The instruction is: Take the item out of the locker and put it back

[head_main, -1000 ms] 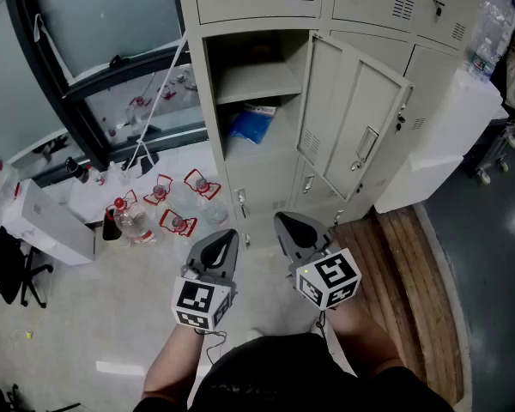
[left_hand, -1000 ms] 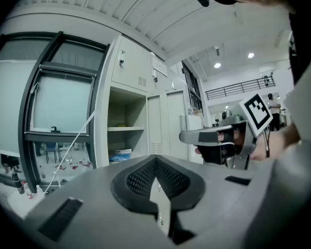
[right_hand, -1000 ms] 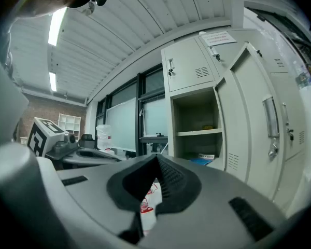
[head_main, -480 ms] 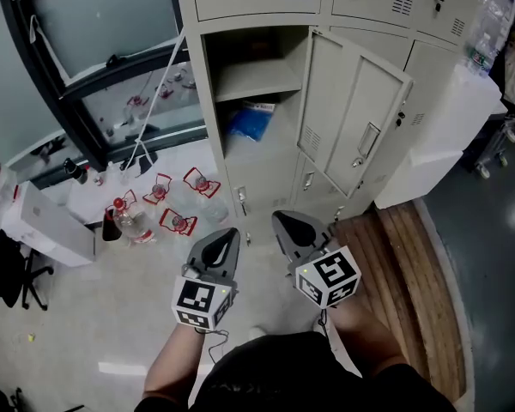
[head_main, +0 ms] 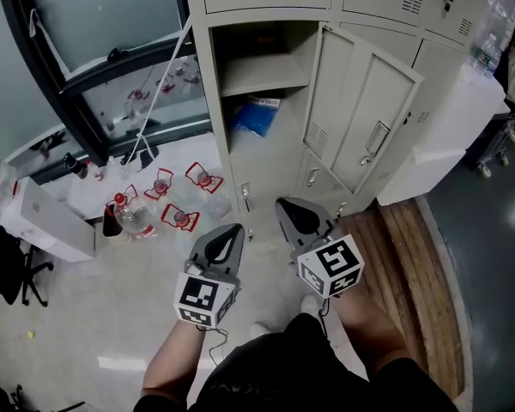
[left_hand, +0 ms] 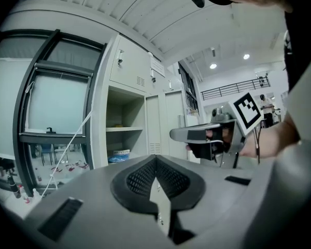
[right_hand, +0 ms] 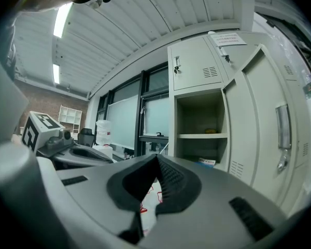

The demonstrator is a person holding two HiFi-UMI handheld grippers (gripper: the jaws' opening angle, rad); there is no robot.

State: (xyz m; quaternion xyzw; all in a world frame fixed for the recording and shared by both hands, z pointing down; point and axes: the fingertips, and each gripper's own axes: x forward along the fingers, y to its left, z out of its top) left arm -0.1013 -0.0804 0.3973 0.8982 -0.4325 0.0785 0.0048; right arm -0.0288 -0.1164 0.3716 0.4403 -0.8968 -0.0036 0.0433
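We hold our left gripper (head_main: pixel 233 229) and right gripper (head_main: pixel 284 202) side by side, both closed and empty, before the open locker (head_main: pixel 210 93). The blue bag (head_main: pixel 252 117) lies on its floor, near the left edge, under the shelf (head_main: pixel 262 75).

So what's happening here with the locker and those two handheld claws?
A person stands facing a locker whose door hangs open, holding two grippers. The left gripper and right gripper are both shut and empty, short of the locker. A blue packet lies inside, below the shelf, untouched.
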